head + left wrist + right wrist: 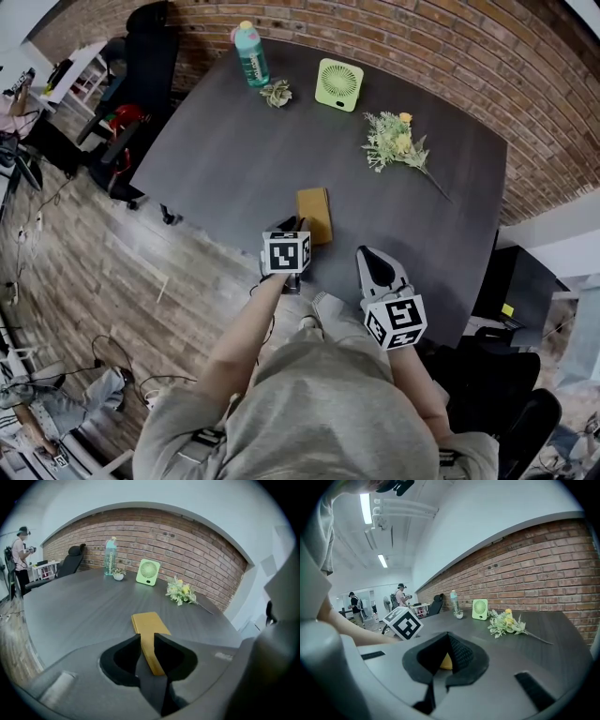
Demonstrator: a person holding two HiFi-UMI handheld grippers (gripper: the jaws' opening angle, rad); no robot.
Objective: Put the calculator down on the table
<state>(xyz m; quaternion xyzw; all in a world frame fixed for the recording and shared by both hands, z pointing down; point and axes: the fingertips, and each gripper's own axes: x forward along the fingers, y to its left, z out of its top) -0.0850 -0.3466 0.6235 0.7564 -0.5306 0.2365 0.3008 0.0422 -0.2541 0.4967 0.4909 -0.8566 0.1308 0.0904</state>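
The calculator (pixel 314 214) is a flat yellow slab near the front edge of the dark table (pixel 225 159). My left gripper (pixel 292 225) is shut on its near end. In the left gripper view the calculator (pixel 149 622) runs out from between the pads, and the left gripper (pixel 147 638) clamps both its sides. Whether its far end rests on the table I cannot tell. My right gripper (pixel 372 255) hovers to the right of it, shut and holding nothing. In the right gripper view the right gripper (pixel 449 638) has its jaws together, with a sliver of yellow showing behind them.
At the far side of the table stand a teal bottle (pixel 250 53), a small potted plant (pixel 277 93) and a green fan (pixel 338 84). A bunch of flowers (pixel 398 141) lies to the right. A black chair (pixel 142 56) stands at the far left corner.
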